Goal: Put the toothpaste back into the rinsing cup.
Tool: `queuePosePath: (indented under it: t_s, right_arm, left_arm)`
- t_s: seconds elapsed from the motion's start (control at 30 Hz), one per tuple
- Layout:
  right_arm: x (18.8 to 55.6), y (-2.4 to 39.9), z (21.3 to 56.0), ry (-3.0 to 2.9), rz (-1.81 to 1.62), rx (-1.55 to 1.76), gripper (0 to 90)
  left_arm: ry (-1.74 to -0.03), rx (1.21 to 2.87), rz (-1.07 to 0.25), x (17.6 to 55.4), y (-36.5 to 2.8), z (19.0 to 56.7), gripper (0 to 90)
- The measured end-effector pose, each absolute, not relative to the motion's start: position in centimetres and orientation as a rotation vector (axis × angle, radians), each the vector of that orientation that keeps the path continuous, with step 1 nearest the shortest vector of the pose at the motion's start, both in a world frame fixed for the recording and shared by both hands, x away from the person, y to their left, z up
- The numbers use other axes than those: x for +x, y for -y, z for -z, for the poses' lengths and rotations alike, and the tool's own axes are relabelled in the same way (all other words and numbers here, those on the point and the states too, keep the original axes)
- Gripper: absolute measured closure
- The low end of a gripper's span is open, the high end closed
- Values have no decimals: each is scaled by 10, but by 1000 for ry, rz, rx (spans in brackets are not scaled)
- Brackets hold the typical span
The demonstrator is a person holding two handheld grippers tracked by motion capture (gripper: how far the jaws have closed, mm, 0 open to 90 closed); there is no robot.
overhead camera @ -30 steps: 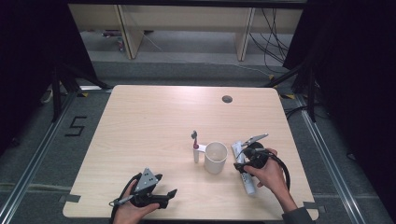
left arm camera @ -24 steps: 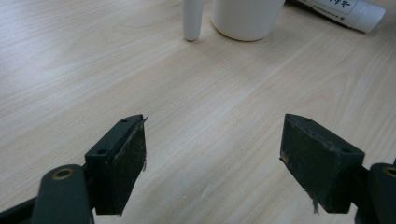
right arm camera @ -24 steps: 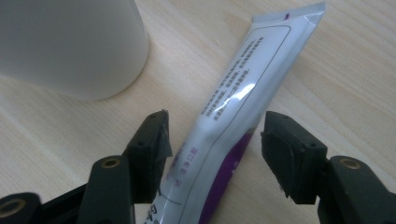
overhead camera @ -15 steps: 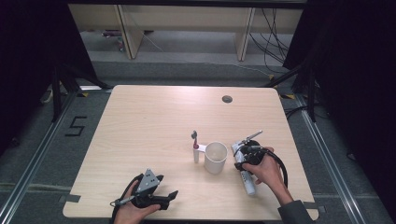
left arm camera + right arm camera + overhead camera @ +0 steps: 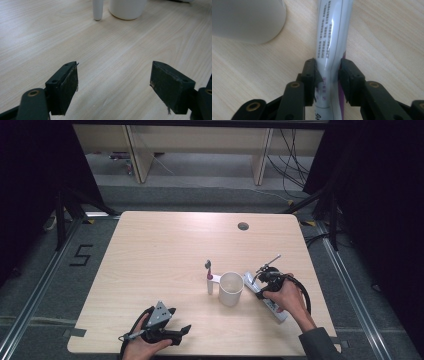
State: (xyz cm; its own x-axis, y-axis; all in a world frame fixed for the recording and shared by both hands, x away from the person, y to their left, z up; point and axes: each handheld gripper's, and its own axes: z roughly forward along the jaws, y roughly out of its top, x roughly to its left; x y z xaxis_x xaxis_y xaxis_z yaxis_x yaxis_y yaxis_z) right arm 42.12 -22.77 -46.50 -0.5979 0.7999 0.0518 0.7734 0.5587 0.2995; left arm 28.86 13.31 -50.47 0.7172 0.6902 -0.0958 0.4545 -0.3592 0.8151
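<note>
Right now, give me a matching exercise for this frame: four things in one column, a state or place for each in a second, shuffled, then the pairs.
Things:
1. toothpaste tube
2. white cup
3. toothbrush
4. left gripper

States:
A. open over bare table
B. stands upright, left of the cup
C. lies flat, clamped by the right gripper
D. stands between toothbrush and tube

Pairs: 1-C, 2-D, 3-B, 4-A
</note>
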Motion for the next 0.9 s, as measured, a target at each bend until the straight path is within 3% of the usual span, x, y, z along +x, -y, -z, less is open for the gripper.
queuePosePath:
  t_s: [0.9]
  right_arm:
    - [442,228,462,-2811,-270,1274,740]
  left_arm:
    - [-877,2005,-326,288,-132,505,220]
